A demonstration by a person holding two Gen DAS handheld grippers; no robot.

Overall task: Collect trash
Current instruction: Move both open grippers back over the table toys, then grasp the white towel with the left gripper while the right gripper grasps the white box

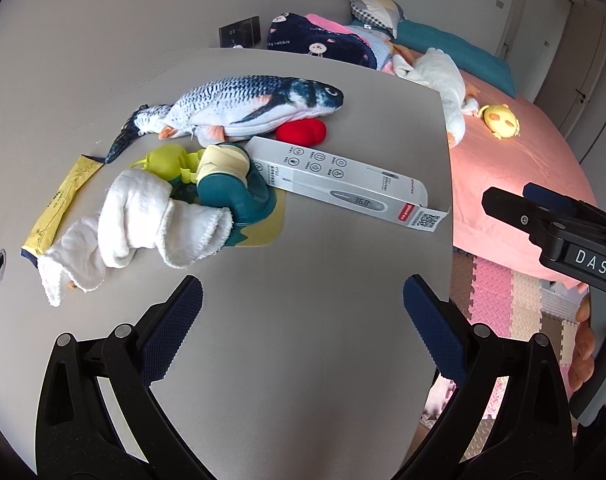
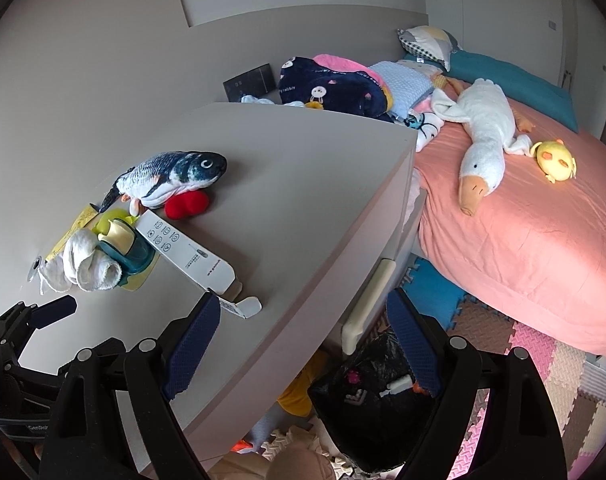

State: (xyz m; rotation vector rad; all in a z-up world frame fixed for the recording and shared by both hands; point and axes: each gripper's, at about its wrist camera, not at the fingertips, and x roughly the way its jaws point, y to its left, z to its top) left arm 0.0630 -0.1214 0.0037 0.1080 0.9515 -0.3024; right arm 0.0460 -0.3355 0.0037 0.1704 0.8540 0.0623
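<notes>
A white thermometer box [image 1: 343, 182] with an open end flap lies on the grey table [image 1: 303, 80], and a flat yellow sachet [image 1: 61, 208] lies at the left. My left gripper [image 1: 303, 292] hovers open over bare table in front of the box, nothing between its blue pads. In the right wrist view the box [image 2: 187, 258] ends just beyond my right gripper's left finger. My right gripper [image 2: 303, 300] is open and empty over the table's corner. Below it stands a bin with a black liner [image 2: 367, 396] holding several small scraps.
A plush fish [image 1: 259, 102], a red plush [image 1: 301, 132], a white cloth [image 1: 131, 228] and a teal and yellow toy [image 1: 227, 188] crowd the table's left. A pink bed [image 2: 523, 232] with a plush goose [image 2: 483, 140] lies to the right. Foam mats [image 2: 543, 360] cover the floor.
</notes>
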